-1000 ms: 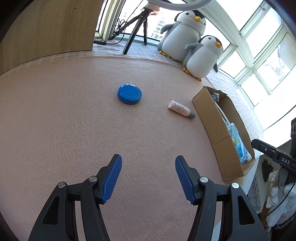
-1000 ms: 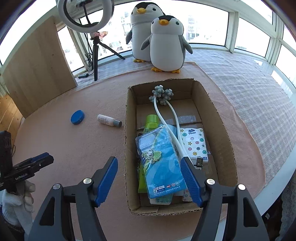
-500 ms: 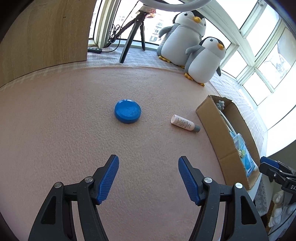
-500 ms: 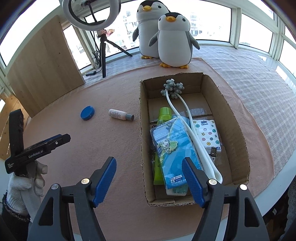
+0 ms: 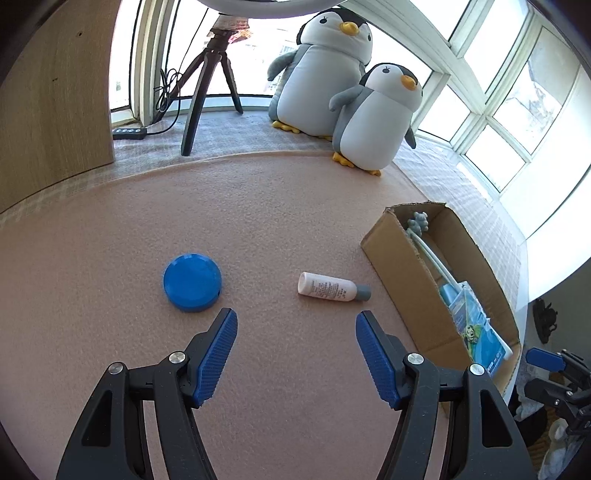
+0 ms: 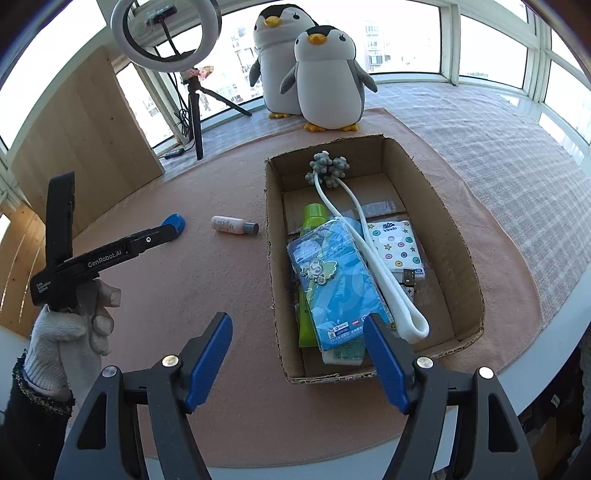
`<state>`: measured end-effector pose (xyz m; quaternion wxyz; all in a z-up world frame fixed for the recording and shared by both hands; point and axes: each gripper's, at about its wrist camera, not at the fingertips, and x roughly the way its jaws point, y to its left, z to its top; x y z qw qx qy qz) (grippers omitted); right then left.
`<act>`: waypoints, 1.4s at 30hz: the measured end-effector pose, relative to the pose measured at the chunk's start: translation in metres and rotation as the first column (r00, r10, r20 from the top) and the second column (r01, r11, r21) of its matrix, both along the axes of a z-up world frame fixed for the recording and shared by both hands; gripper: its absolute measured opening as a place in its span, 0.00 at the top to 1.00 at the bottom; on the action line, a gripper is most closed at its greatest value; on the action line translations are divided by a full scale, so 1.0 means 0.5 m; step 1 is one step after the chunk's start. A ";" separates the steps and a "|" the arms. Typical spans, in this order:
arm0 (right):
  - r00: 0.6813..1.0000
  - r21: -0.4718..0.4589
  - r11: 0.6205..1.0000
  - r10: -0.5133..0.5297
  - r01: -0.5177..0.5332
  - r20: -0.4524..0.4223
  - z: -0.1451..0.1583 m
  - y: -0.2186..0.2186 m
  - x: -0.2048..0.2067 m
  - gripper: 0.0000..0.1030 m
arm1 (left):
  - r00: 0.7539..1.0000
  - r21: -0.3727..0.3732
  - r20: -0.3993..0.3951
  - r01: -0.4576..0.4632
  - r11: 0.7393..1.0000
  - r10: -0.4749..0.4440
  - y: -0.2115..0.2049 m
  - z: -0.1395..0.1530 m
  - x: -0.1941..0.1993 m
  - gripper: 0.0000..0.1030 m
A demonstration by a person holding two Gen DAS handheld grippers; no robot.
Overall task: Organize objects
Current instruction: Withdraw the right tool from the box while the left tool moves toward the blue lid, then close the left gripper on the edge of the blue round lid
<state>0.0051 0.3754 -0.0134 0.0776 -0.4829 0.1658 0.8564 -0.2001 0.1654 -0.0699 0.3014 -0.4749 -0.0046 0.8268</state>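
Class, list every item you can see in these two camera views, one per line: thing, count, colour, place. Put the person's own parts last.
Round lid: 1, blue, on the pink mat, left of the bottle.
Small bottle: 1, white with grey cap, lying between lid and box.
Cardboard box: 1, brown, open, on the mat.
Packet: 1, blue, in the box.
Tube: 1, green, partly under the packet.
Tissue pack: 1, white with coloured dots, in the box.
Cord: 1, white, looped, in the box.
Plush penguins: 2, grey and white, behind the box.
Ring light: 1, white, on a tripod.
Left gripper: black, blue pads, open.
Right gripper: same, open.
Gloved hand: 1, white glove, holding the left gripper.
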 end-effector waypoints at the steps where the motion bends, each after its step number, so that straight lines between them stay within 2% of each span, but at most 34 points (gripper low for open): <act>1: 1.000 -0.002 1.000 -0.005 0.005 0.000 0.000 0.001 0.004 0.32 | 1.000 -0.020 -0.007 -0.011 1.000 0.011 -0.003 -0.005 -0.010 0.32; 4: 1.000 -0.016 1.000 -0.013 0.013 0.002 -0.003 0.003 0.008 0.32 | 0.999 -0.070 -0.020 -0.046 0.996 0.045 -0.019 -0.023 -0.042 0.32; 10: 1.000 -0.020 1.000 -0.012 0.012 0.004 -0.003 0.000 0.013 0.32 | 0.996 -0.130 0.010 -0.086 0.988 0.088 -0.037 -0.071 -0.091 0.33; 14: 1.000 -0.018 1.000 -0.019 0.019 0.002 -0.003 0.005 0.017 0.32 | 0.993 -0.107 0.040 -0.105 0.989 0.110 -0.043 -0.085 -0.105 0.33; 17: 1.000 -0.020 0.999 -0.027 0.027 0.003 -0.001 0.011 0.021 0.32 | 0.992 -0.118 0.039 -0.114 0.987 0.119 -0.041 -0.092 -0.111 0.33; 22: 0.999 -0.022 0.999 -0.033 0.033 0.006 0.001 0.018 0.026 0.32 | 0.991 -0.141 0.052 -0.118 0.983 0.126 -0.039 -0.109 -0.119 0.39; 26: 0.999 -0.023 0.999 -0.032 0.032 0.011 -0.002 0.019 0.027 0.32 | 0.992 -0.150 0.032 -0.119 0.981 0.125 -0.037 -0.110 -0.120 0.43; 27: 0.999 -0.023 0.999 -0.032 0.032 0.013 -0.002 0.019 0.028 0.32 | 0.992 -0.159 0.026 -0.118 0.980 0.123 -0.036 -0.110 -0.120 0.49; 34: 0.999 -0.023 0.999 -0.030 0.031 0.012 -0.003 0.020 0.029 0.32 | 0.995 -0.158 0.016 -0.091 0.983 0.095 -0.032 -0.106 -0.109 0.49; 42: 1.000 -0.032 0.999 -0.028 0.028 0.004 -0.005 0.023 0.025 0.32 | 0.999 -0.102 -0.040 -0.035 0.994 0.031 -0.013 -0.034 -0.067 0.50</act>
